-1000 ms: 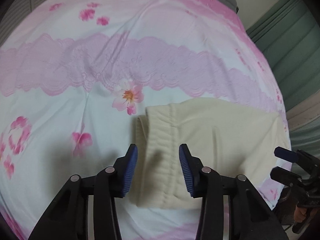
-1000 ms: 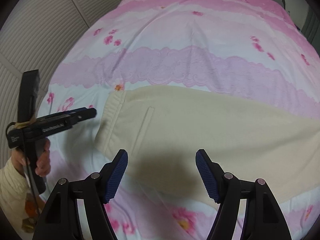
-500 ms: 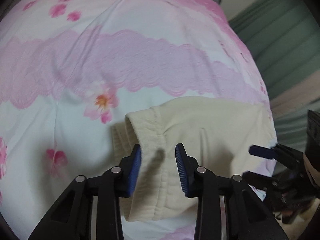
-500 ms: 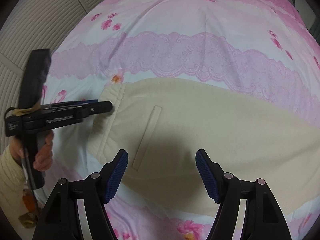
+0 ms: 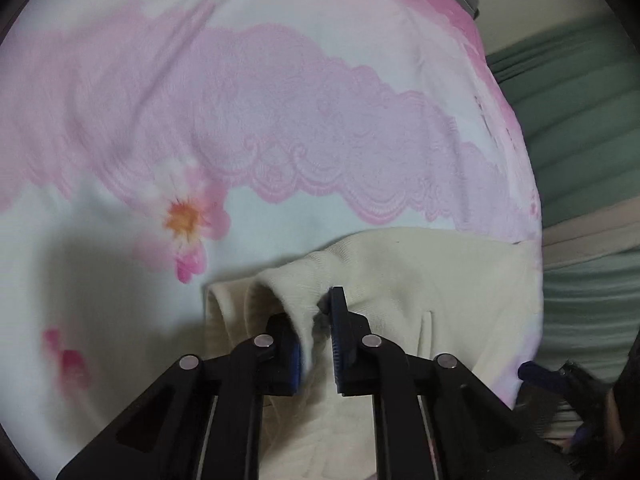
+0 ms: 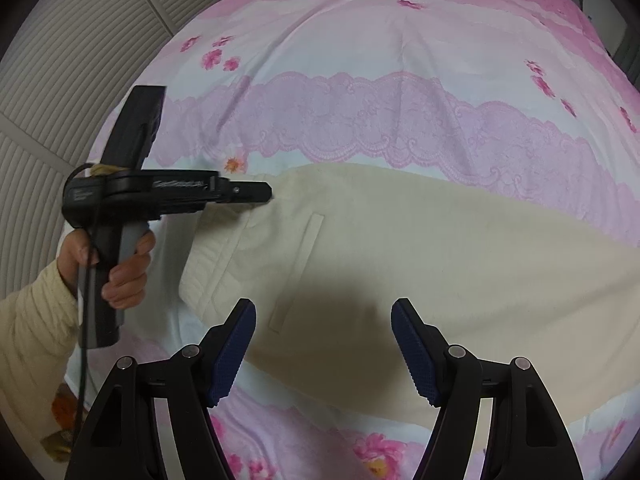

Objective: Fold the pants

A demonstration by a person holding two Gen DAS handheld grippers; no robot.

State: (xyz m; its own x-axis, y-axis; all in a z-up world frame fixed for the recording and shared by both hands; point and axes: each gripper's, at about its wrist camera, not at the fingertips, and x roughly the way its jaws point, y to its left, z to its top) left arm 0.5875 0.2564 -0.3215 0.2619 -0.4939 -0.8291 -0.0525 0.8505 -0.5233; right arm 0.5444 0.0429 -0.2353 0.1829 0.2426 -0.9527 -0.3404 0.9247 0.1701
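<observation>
Cream pants lie flat across a pink floral bedspread, waistband at the left. In the left wrist view my left gripper is shut on a raised fold of the pants' waistband, which bunches up between the fingers. The left gripper also shows in the right wrist view, side on, at the waistband's far corner. My right gripper is open and empty, hovering above the pants near the pocket slit.
The bedspread ends at the right, where green curtains hang. Louvred white doors stand left of the bed. The right gripper's tip shows at the lower right of the left wrist view.
My left gripper moved forward onto the waistband and closed on it, lifting a fold. My right gripper stayed open and shifted slightly closer over the pants.
</observation>
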